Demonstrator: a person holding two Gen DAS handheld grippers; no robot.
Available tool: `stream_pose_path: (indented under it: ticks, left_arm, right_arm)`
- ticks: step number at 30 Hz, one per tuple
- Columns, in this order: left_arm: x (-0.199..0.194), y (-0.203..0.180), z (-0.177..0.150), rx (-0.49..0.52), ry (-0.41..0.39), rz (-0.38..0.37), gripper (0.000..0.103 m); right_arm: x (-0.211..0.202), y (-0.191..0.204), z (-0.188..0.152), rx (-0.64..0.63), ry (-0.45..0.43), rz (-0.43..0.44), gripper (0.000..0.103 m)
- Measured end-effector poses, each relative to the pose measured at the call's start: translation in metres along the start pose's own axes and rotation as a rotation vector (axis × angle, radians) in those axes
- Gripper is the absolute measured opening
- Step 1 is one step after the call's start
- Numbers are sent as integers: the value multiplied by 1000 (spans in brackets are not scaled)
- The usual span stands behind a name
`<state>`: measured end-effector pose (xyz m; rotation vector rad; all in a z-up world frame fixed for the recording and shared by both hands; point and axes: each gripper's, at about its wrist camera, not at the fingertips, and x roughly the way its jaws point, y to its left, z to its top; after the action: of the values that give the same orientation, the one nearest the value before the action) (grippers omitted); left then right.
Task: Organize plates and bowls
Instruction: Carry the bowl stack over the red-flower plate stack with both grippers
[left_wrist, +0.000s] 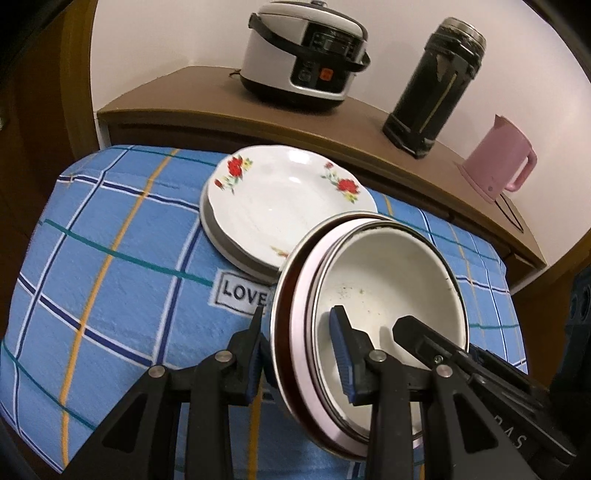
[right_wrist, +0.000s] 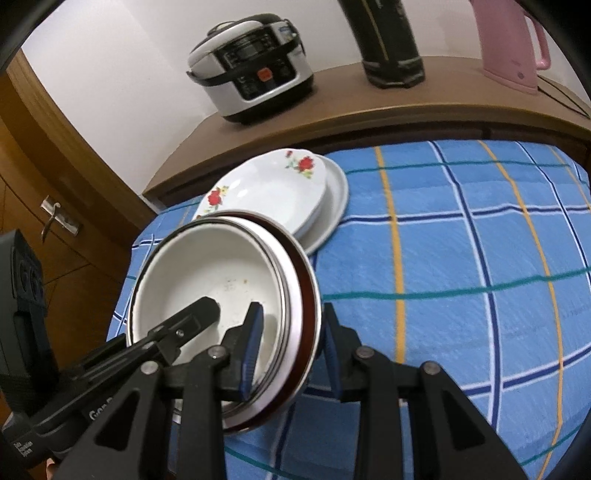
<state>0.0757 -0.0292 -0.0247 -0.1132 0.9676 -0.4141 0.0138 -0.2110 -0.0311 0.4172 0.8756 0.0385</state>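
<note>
Stack of bowls (left_wrist: 369, 295): near rim hidden behind the left gripper (left_wrist: 299, 350), lower bowls shown only as rim edges. Floral plate (left_wrist: 288, 206) beyond the tongs: near edge covered by the stack; the dish beneath it seen only as a rim. Flask (right_wrist: 388, 40) and pink kettle (right_wrist: 509, 44): tops cut off in the right wrist view. Cooker panel (right_wrist: 258, 74): lettering too small to be read.
</note>
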Motion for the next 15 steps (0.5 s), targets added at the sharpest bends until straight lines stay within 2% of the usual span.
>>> stream_pose_path:
  ticks: [7,15]
  left_arm:
    - [-2,1,21,-1,-32,1,36]
    - [14,0,52,3,-51,-28,36]
  right_arm:
    - [5,10,20,-15,-22,13,32]
    - [12,13,50,-17,-56,-6,31]
